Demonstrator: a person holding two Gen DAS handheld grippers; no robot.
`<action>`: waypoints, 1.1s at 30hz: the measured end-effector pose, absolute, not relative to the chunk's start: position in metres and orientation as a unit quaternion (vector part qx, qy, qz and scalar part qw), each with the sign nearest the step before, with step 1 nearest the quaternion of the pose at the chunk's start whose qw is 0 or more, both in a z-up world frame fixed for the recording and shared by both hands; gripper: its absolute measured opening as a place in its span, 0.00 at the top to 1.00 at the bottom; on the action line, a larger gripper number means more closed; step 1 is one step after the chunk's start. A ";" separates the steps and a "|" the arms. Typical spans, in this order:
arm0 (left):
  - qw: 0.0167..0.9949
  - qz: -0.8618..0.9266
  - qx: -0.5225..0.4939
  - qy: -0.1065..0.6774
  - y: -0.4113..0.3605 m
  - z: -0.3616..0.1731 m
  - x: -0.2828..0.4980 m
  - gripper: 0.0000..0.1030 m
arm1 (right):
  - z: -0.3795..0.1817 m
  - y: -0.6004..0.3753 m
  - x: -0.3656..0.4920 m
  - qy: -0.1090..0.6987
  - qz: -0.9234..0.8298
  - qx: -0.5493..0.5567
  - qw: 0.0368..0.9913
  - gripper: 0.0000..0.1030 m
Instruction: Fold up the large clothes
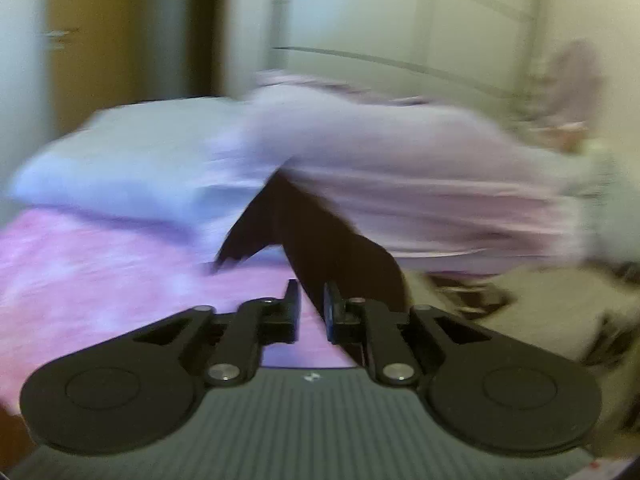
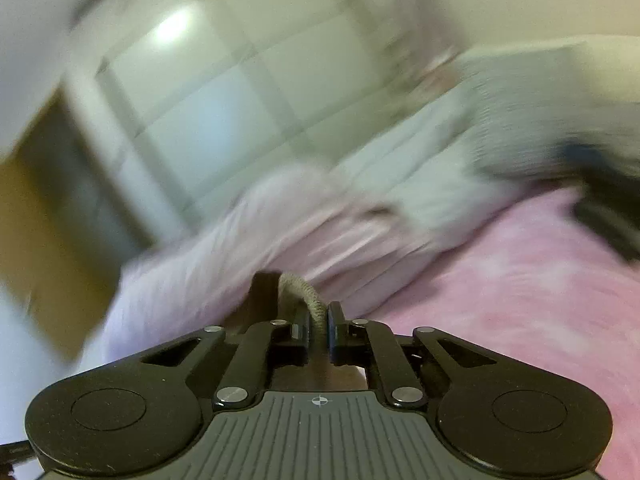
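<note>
Left gripper (image 1: 313, 308), close under its own lens: jaws a narrow way apart, with a slit of pink bedspread (image 1: 100, 280) showing between them. A dark garment (image 1: 320, 232) runs up and away from the inner face of the right-hand finger. It touches that finger, but the blur makes it impossible to tell whether it is pinched or only lying against it.

Right gripper (image 2: 319, 320): jaws together, clamped on a ribbed beige band (image 2: 306, 294). This looks like a cuff or hem of the same garment, since dark cloth (image 2: 264, 292) shows just left of it.

Lie of the garment: seen from the left wrist, it rises from the fingertips to a peak ahead, then drops off to the left in a second flap towards the bedspread. Its long axis therefore runs forward and slightly left of the jaws. It sits over the bed, lifted rather than spread flat. Both grippers are at the cloth and neither is clearly nearer.

Behind it are a pale pillow (image 1: 132, 164) on the left and a heap of lilac bedding (image 1: 400, 168) on the right, with a wardrobe (image 1: 400, 12) beyond.

Judgement: the garment is being carried or shaken out for laying flat, and no fold is made yet. The next move depends on the left grip, which needs confirming before any pull.
</note>
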State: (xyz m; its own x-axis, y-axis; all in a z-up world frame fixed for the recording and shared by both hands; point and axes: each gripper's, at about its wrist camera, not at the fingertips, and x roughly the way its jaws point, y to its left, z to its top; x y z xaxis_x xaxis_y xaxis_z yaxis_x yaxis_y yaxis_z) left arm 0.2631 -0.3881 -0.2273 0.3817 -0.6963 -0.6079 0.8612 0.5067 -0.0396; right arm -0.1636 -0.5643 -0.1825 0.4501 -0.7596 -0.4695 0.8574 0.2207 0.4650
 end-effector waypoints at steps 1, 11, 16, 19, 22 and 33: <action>0.830 -0.441 0.163 0.300 -0.393 -0.247 0.275 0.62 | -0.188 -0.586 -0.148 0.109 -0.516 0.350 0.774 0.90; 0.795 -0.363 0.196 0.445 -0.306 -0.349 0.256 0.56 | -0.313 -0.469 -0.174 0.267 -0.465 0.429 0.726 0.30; 0.771 -0.318 0.172 0.525 -0.249 -0.378 0.211 0.56 | -0.382 -0.372 -0.171 0.318 -0.317 0.563 0.694 0.30; 0.761 -0.308 0.176 0.544 -0.220 -0.383 0.182 0.56 | -0.403 -0.352 -0.166 0.296 -0.280 0.623 0.667 0.30; 0.762 -0.289 0.182 0.550 -0.198 -0.383 0.164 0.56 | -0.412 -0.350 -0.148 0.313 -0.268 0.649 0.640 0.49; 0.758 -0.340 0.206 0.517 -0.197 -0.364 0.128 0.57 | -0.283 -0.437 -0.259 0.338 -0.358 0.489 0.720 0.98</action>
